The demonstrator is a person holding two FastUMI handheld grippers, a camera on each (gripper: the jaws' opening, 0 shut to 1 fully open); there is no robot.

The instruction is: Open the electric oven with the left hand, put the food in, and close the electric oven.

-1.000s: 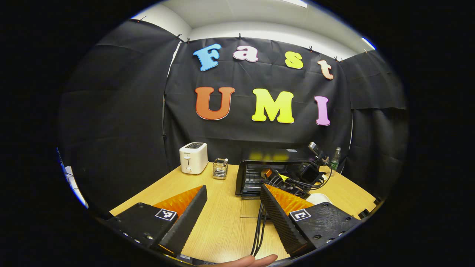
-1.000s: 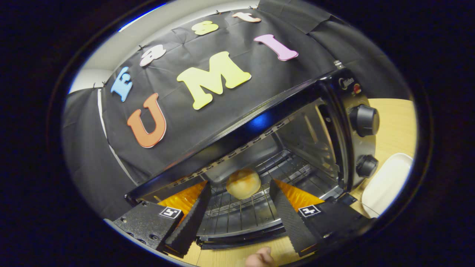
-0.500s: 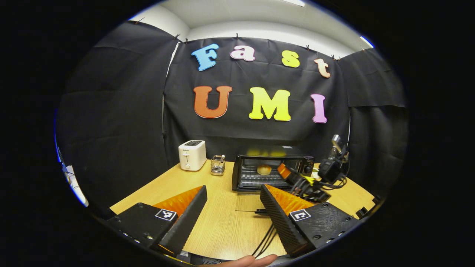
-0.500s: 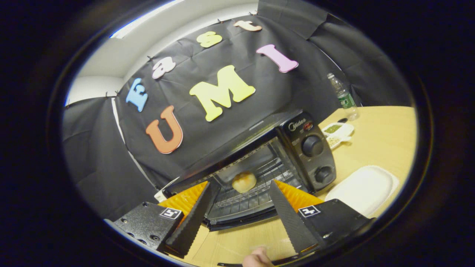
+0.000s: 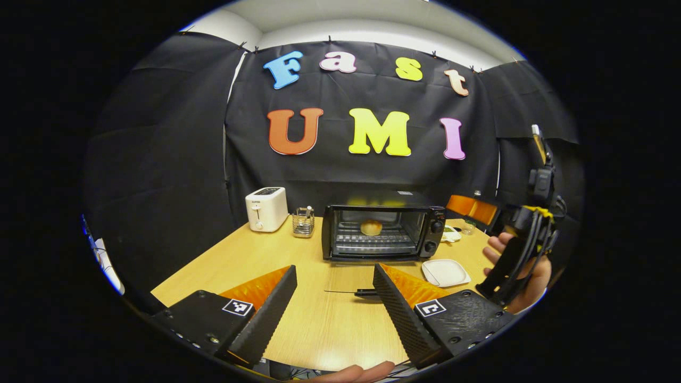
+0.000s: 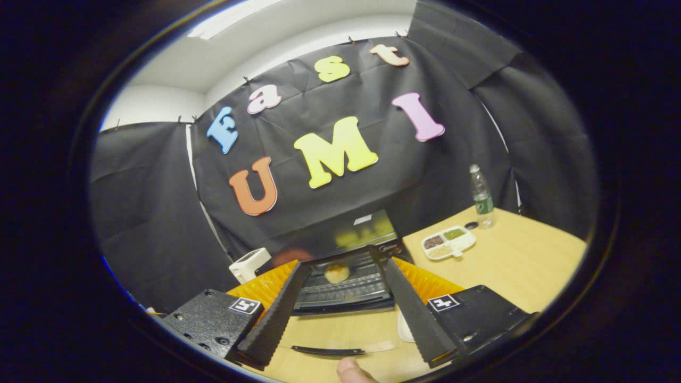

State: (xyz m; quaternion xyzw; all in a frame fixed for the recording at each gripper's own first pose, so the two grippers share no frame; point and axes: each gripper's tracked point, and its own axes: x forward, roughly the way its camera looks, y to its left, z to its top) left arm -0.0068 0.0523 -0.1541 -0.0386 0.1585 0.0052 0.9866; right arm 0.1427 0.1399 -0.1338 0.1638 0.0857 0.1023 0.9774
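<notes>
The black electric oven [image 5: 383, 231] stands at the back of the wooden table with its door folded down flat; the door's black handle [image 5: 354, 291] lies toward me. A round bun [image 5: 371, 227] rests on the rack inside, also seen in the right gripper view as the bun [image 6: 337, 272] in the oven [image 6: 343, 279]. My left gripper [image 5: 335, 298] is open and empty, well in front of the door. My right gripper [image 6: 340, 314] is open and empty, back from the oven mouth. In the left gripper view a hand holds the right gripper [image 5: 471, 208] to the right of the oven.
A white plate [image 5: 446, 272] sits right of the open door. A white toaster [image 5: 266, 208] and a glass utensil holder [image 5: 303, 222] stand left of the oven. A divided condiment tray [image 6: 449, 242] and a water bottle [image 6: 481, 197] are at the back right.
My right gripper has drawn back out of the oven and to the right, leaving the bun on the rack. The left gripper has backed off a little, still open.
</notes>
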